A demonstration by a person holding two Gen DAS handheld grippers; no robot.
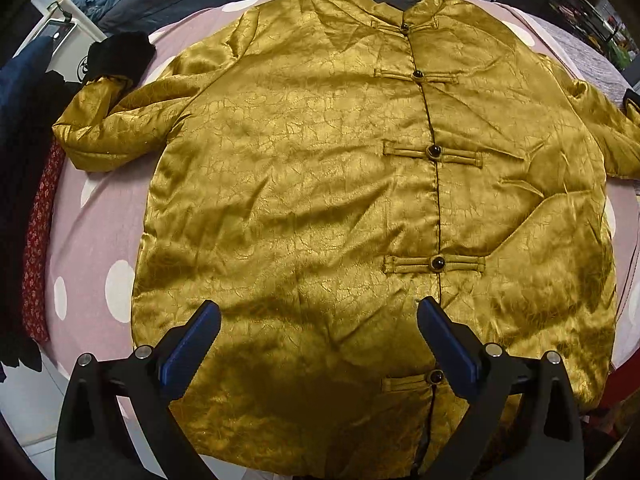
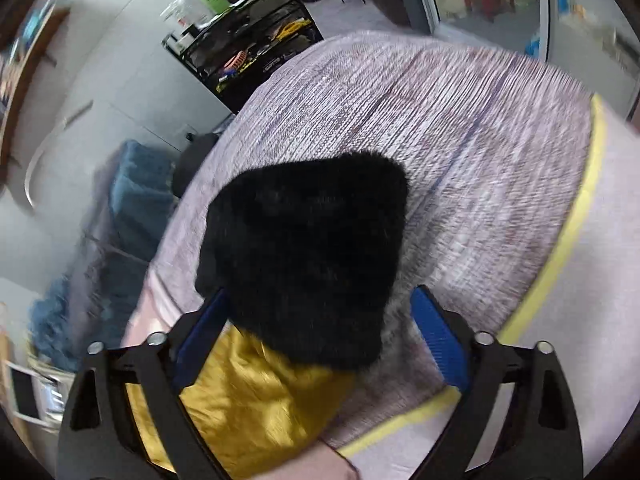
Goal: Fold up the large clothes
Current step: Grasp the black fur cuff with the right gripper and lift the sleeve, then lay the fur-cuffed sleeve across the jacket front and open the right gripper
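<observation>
One garment is under inspection: a gold satin jacket point(image 1: 304, 200), laid front-up and buttoned on a bed with a pink dotted cover point(image 1: 92, 240). Its collar lies toward 12 o'clock in the left wrist view, its hem toward 6 o'clock. Five knot buttons run down the placket point(image 1: 434, 152). One sleeve reaches out toward 9 o'clock and ends in a black fur cuff point(image 1: 120, 54); the other runs off toward 3 o'clock.

The left tongs point(image 1: 320, 320) hang over the hem, jaws wide, nothing between them.

The right tongs point(image 2: 320, 308) sit at the other sleeve's black fur cuff point(image 2: 308, 256), with gold sleeve fabric point(image 2: 248, 400) directly below. The jaws stand partly open. The cuff lies between them; one blue pad point(image 2: 204, 332) appears to meet the fur, the other point(image 2: 438, 340) stands clear. No firm grip is judged. This view is blurred.

Handling, as judged: the shell looks glossy and slick, so it is likely to slide on the cover and slip from a shallow pinch. The puffed sleeves suggest padding, giving bulk and some weight, and folds may spring back. The fabric is soft, not fragile, though it creases readily.

Recommended holds: the sleeve just behind the cuff, where fur and seam give purchase; then shoulder seam and hem corner.
</observation>
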